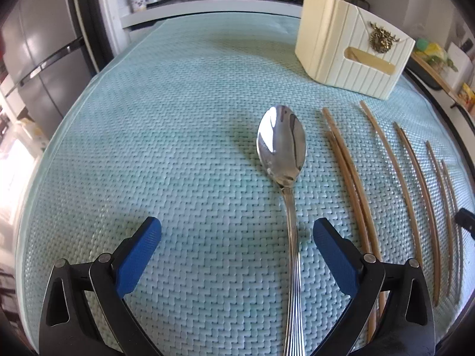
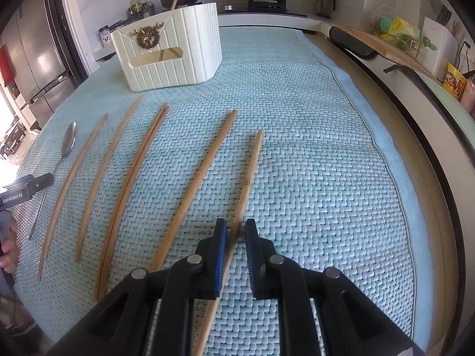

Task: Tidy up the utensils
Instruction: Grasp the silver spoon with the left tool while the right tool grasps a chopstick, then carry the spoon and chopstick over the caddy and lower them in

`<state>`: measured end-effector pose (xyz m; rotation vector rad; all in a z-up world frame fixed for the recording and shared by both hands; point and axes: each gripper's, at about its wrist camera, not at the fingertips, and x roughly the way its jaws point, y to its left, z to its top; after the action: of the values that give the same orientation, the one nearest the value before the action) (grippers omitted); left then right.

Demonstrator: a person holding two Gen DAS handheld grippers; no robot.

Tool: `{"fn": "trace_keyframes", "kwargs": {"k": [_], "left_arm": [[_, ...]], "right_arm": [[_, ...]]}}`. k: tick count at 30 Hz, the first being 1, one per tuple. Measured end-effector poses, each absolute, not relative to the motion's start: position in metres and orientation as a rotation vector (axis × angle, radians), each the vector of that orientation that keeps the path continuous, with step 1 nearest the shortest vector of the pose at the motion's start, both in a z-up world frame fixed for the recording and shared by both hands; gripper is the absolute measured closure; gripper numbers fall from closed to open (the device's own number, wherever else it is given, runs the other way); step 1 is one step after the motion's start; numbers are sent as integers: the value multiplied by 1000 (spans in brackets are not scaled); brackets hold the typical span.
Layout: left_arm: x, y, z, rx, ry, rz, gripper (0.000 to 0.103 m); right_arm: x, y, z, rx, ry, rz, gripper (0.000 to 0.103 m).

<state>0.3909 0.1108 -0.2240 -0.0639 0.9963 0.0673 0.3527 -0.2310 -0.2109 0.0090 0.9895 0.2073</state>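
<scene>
A pale blue-green woven mat (image 2: 297,154) covers the whole work surface, with a kitchen counter and stove behind it. At the far end of the mat stands a cream ribbed holder (image 2: 172,56) with a brass stag ornament on its front and one chopstick already poking up from inside. Bamboo chopsticks (image 2: 127,184) lie loose on the mat in a rough fan, side by side and pointing away toward the holder, some paired closely and others apart. A steel spoon (image 1: 282,142) lies bowl-up at the left end of that row, just beside the nearest chopsticks, its handle running back toward the camera. The left gripper (image 1: 237,231) is angled steeply down over the mat, its blue pads spread wide apart on either side of the spoon's handle, which runs nearer the right pad; neither pad touches the handle. In the right wrist view that same tool shows at the left edge, with fingers of the person's hand (image 2: 7,249) wrapped round its grip. The right gripper (image 2: 236,231) also tilts steeply down, low over the mat, its pads standing only slightly apart with the rightmost chopstick (image 2: 252,166) lying between them, close against the left pad; a narrow gap shows on the right side, so the stick is not clamped.
</scene>
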Motion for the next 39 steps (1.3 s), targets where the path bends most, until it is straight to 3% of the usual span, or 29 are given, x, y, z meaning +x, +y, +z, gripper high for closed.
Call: {"fn": "trace_keyframes", "kwargs": {"k": [1, 3, 18, 21, 23, 24, 25, 30, 39], "left_arm": [[395, 109, -225, -44, 998, 61, 1], [402, 108, -225, -19, 1000, 53, 1], [444, 105, -224, -1, 1038, -22, 15], [450, 100, -222, -7, 1029, -17, 26], [452, 99, -220, -9, 1016, -15, 41], [453, 98, -218, -11, 1010, -26, 57], [455, 97, -217, -10, 1007, -36, 61], [450, 103, -215, -40, 981, -47, 62], [405, 111, -153, -114, 807, -74, 62]], "right_arm": [[355, -232, -210, 14, 997, 212, 75], [359, -231, -210, 7, 1012, 231, 70], [408, -211, -210, -97, 1038, 219, 70], [416, -209, -210, -99, 1032, 210, 71], [419, -208, -210, -99, 1030, 210, 74], [420, -208, -210, -101, 1028, 212, 82], [421, -207, -210, -105, 1025, 212, 90], [429, -211, -208, -87, 1022, 233, 96], [406, -229, -162, -12, 893, 264, 96]]}}
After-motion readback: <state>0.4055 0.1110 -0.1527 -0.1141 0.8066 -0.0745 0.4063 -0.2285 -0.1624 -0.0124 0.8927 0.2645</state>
